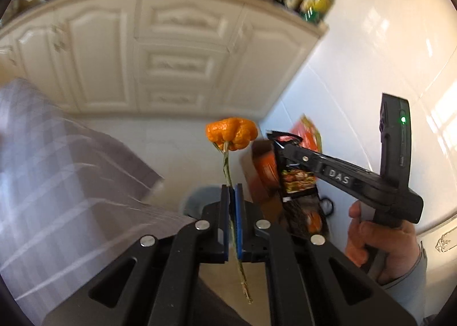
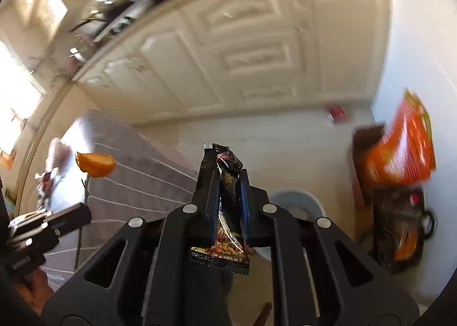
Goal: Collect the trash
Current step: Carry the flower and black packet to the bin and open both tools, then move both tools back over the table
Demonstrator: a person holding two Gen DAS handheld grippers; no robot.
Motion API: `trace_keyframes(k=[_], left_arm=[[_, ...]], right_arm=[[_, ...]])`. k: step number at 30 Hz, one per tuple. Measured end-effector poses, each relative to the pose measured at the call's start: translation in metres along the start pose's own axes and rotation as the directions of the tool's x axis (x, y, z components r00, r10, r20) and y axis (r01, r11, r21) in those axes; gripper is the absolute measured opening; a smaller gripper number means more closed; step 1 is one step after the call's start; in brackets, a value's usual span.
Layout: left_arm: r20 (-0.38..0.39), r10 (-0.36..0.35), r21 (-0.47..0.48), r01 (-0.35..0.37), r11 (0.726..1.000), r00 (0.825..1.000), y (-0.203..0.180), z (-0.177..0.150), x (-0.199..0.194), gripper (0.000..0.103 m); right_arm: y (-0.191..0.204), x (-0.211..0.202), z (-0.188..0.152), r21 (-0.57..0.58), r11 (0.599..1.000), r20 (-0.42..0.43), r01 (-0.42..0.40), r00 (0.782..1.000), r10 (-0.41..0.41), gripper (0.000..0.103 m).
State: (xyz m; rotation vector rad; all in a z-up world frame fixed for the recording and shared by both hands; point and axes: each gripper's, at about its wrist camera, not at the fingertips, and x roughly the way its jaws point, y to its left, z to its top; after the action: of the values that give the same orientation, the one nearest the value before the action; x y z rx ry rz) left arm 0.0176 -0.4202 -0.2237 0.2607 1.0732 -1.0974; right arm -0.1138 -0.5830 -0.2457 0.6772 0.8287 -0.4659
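Observation:
My left gripper (image 1: 232, 187) is shut on a thin green stem (image 1: 227, 167) that carries an orange peel (image 1: 231, 133) above the fingers. The peel also shows at the left of the right wrist view (image 2: 95, 164). My right gripper (image 2: 227, 176) is shut on a black snack wrapper (image 2: 225, 211), which hangs down between the fingers. In the left wrist view the right gripper (image 1: 278, 143) holds the wrapper (image 1: 298, 180) just right of the peel. A pale blue bin (image 2: 297, 200) stands on the floor below both grippers; it also shows in the left wrist view (image 1: 200, 200).
A table with a grey checked cloth (image 1: 57, 169) lies to the left. Cream cabinets (image 1: 171, 54) stand ahead, with a cluttered counter on top. A cardboard box (image 2: 368, 137) and orange bags (image 2: 400, 152) sit by the white wall on the right.

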Motion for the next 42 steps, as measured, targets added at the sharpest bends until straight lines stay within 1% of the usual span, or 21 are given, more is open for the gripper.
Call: trace_keyframes(k=[2, 4, 7, 10, 11, 13, 14, 15, 16, 17, 18, 20, 21, 22, 25, 27, 32, 37, 40, 42], left_arm=[[-0.068, -0.012, 0.007, 0.012, 1.0, 0.998, -0.01, -0.001, 0.033, 0.003], [-0.121, 0.003, 0.02, -0.001, 1.0, 0.993, -0.018, -0.001, 0.061, 0.003], [-0.211, 0.022, 0.022, -0.018, 1.0, 0.977, -0.022, -0.005, 0.107, 0.003], [-0.264, 0.025, 0.007, -0.024, 1.0, 0.964, -0.017, -0.008, 0.133, 0.003], [-0.279, 0.027, 0.001, -0.028, 1.0, 0.96, -0.014, -0.008, 0.142, 0.004], [-0.299, 0.011, -0.016, -0.016, 1.0, 0.954, -0.013, -0.004, 0.156, 0.004], [-0.32, 0.0, -0.03, -0.01, 0.999, 0.948, -0.01, -0.003, 0.165, 0.011], [-0.332, 0.002, -0.038, -0.015, 0.999, 0.943, -0.009, -0.002, 0.171, 0.049], [-0.333, 0.016, -0.059, -0.038, 0.998, 0.943, -0.004, -0.001, 0.174, 0.072], [-0.312, 0.028, -0.078, -0.055, 0.995, 0.95, 0.0, 0.0, 0.172, 0.089], [-0.295, 0.039, -0.086, -0.067, 0.994, 0.955, 0.003, 0.001, 0.169, 0.089], [-0.295, 0.061, -0.083, -0.089, 0.993, 0.954, 0.004, 0.001, 0.166, 0.089], [-0.29, 0.078, -0.081, -0.105, 0.991, 0.954, 0.005, 0.002, 0.165, 0.089], [-0.283, 0.092, -0.079, -0.118, 0.99, 0.955, 0.006, 0.002, 0.163, 0.089], [-0.249, 0.147, -0.06, -0.167, 0.984, 0.957, 0.006, 0.004, 0.151, 0.09], [-0.229, 0.173, -0.053, -0.189, 0.98, 0.958, 0.006, 0.003, 0.143, 0.094], [-0.172, 0.186, -0.043, -0.196, 0.98, 0.967, 0.002, 0.007, 0.116, 0.094], [-0.068, 0.178, -0.047, -0.181, 0.982, 0.982, -0.003, 0.014, 0.07, 0.095], [-0.012, 0.183, -0.051, -0.184, 0.982, 0.983, -0.004, 0.018, 0.044, 0.096], [0.038, 0.19, -0.052, -0.188, 0.981, 0.981, -0.003, 0.019, 0.019, 0.096]], right_arm=[[-0.018, 0.013, -0.006, 0.03, 0.999, -0.033, 0.021, 0.999, -0.02, 0.013], [-0.034, 0.029, -0.01, 0.055, 0.997, -0.071, 0.045, 0.997, -0.041, 0.013], [-0.052, 0.047, -0.015, 0.098, 0.994, -0.111, 0.049, 0.993, -0.038, 0.013], [-0.061, 0.064, -0.018, 0.117, 0.991, -0.14, 0.06, 0.989, -0.043, 0.014], [-0.064, 0.072, -0.019, 0.125, 0.99, -0.159, 0.061, 0.986, -0.041, 0.014], [-0.072, 0.088, -0.022, 0.141, 0.987, -0.199, 0.076, 0.979, -0.047, 0.017], [-0.075, 0.091, -0.023, 0.151, 0.985, -0.206, 0.082, 0.977, -0.05, 0.02], [-0.08, 0.096, -0.025, 0.165, 0.983, -0.211, 0.082, 0.976, -0.046, 0.035], [-0.085, 0.099, -0.027, 0.183, 0.98, -0.215, 0.081, 0.976, -0.041, 0.053], [-0.088, 0.099, -0.028, 0.193, 0.977, -0.206, 0.087, 0.977, -0.046, 0.081], [-0.09, 0.097, -0.03, 0.203, 0.975, -0.191, 0.09, 0.98, -0.051, 0.081], [-0.094, 0.096, -0.032, 0.223, 0.97, -0.195, 0.092, 0.98, -0.048, 0.082], [-0.096, 0.095, -0.032, 0.23, 0.968, -0.194, 0.099, 0.979, -0.054, 0.091], [-0.097, 0.094, -0.033, 0.234, 0.967, -0.19, 0.105, 0.98, -0.06, 0.097], [-0.097, 0.089, -0.033, 0.238, 0.964, -0.182, 0.12, 0.98, -0.077, 0.098], [-0.094, 0.086, -0.032, 0.23, 0.965, -0.178, 0.125, 0.98, -0.085, 0.098], [-0.081, 0.07, -0.025, 0.216, 0.969, -0.144, 0.12, 0.986, -0.09, 0.098], [-0.055, 0.048, -0.013, 0.172, 0.98, -0.093, 0.102, 0.992, -0.087, 0.098], [-0.035, 0.035, -0.005, 0.136, 0.987, -0.068, 0.087, 0.995, -0.078, 0.098], [-0.017, 0.023, 0.001, 0.107, 0.992, -0.041, 0.072, 0.997, -0.068, 0.098]])
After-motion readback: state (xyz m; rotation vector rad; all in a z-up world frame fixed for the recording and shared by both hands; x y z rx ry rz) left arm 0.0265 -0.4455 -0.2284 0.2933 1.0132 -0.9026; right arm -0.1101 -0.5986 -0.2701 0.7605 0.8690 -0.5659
